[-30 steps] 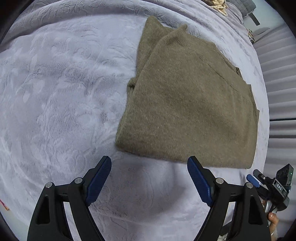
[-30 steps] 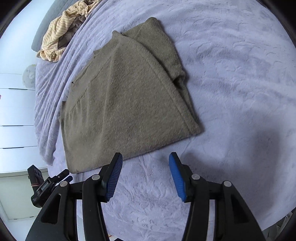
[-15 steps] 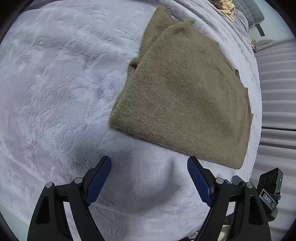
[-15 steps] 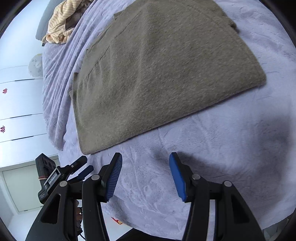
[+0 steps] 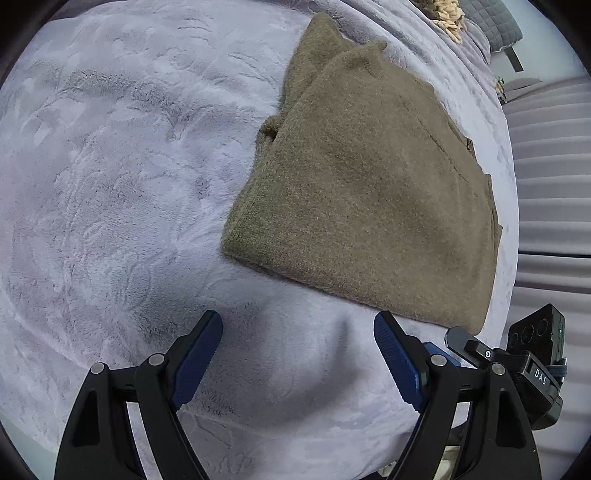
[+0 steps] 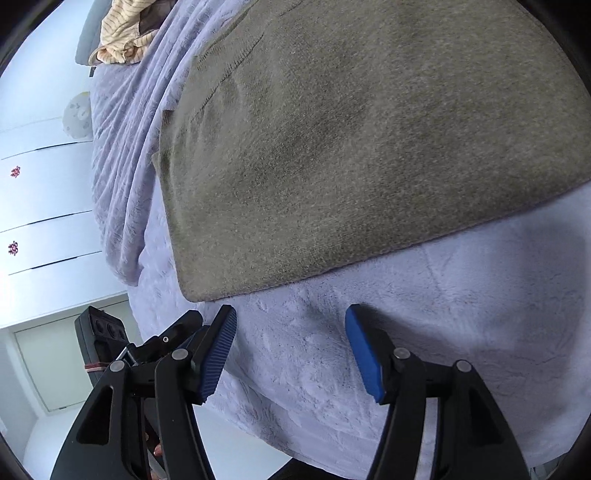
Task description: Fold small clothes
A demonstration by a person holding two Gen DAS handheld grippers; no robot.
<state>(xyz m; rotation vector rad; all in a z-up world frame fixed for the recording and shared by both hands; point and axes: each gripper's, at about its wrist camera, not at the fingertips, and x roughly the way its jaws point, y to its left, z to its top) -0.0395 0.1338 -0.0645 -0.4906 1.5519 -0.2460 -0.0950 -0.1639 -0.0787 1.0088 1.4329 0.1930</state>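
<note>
Grippers both hanging wide open, empty: left gripper (image 5: 297, 354) and right gripper (image 6: 290, 341) nearing olive sweater (image 5: 369, 206), lying half-folded on lilac blanket (image 5: 110, 184). Best pinching near hem corners w/ both layers, lifting evenly.

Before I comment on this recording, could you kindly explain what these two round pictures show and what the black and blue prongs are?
There is no robot here: a person holds a hand tool in each hand, and each tool carries a wide-angle camera looking forward along its two fingers. One picture comes from the left gripper, the other from the right gripper. The blue pads on the black arms are the fingers. Both tools stand open and hold nothing. In front of them a folded olive-brown knitted garment lies flat on a lavender plush blanket. Far back lies a yellow striped cloth. At each picture's edge you glimpse the other tool.
</note>
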